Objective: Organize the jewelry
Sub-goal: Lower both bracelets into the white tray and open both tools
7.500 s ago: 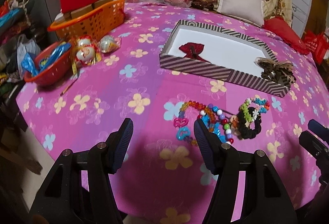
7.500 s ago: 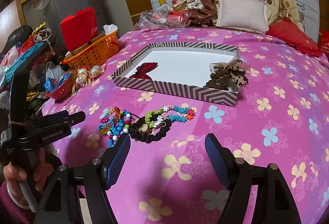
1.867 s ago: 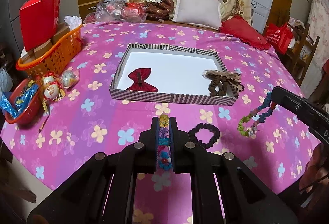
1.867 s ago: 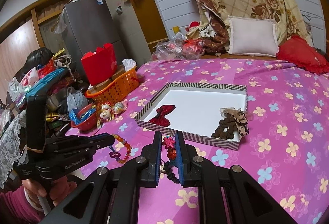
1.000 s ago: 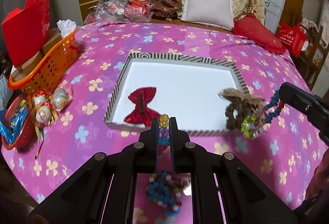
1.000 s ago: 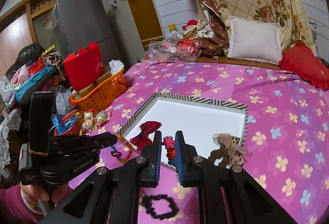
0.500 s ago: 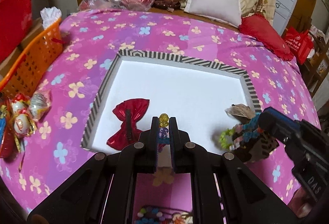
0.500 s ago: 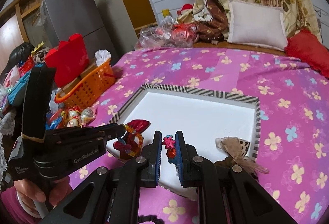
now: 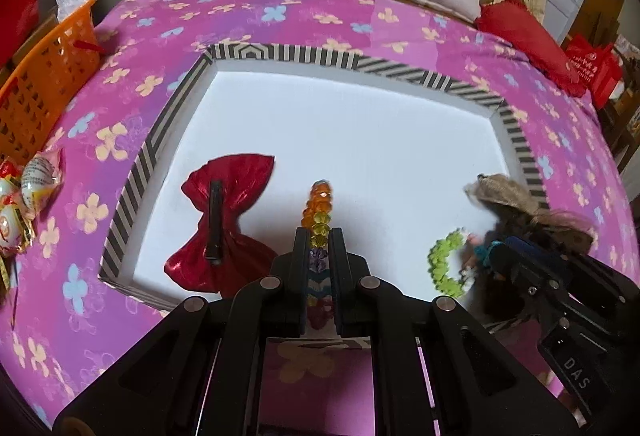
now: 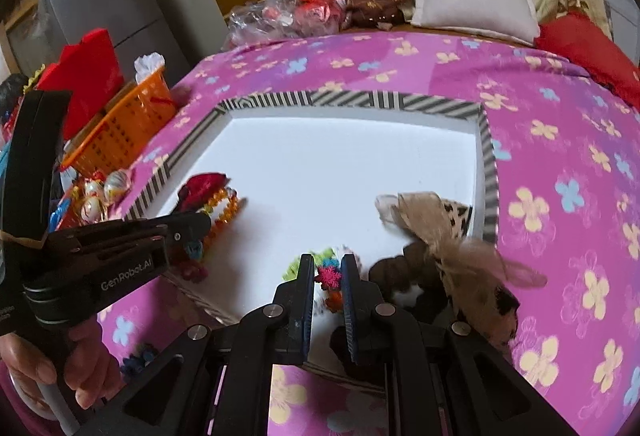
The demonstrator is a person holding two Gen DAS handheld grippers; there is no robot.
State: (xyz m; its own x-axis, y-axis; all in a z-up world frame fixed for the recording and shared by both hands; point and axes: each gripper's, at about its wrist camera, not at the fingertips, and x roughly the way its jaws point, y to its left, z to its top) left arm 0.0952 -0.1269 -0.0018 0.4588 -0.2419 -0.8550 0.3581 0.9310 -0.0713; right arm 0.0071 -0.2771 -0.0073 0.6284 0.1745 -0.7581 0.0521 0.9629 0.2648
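My left gripper is clamped on a bead bracelet of orange, yellow and purple beads, held over the near edge of the striped tray, just beside the red bow. My right gripper pinches a flower-bead bracelet over the tray's near edge, beside the brown bow in its near right corner.

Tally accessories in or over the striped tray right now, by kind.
Hair bows lying in the striped tray: 2 (shiny red bow, brown leopard-print bow)
Beaded bracelets held over it: 2 (orange-yellow bead strand, green flower-bead bracelet)
Total: 4
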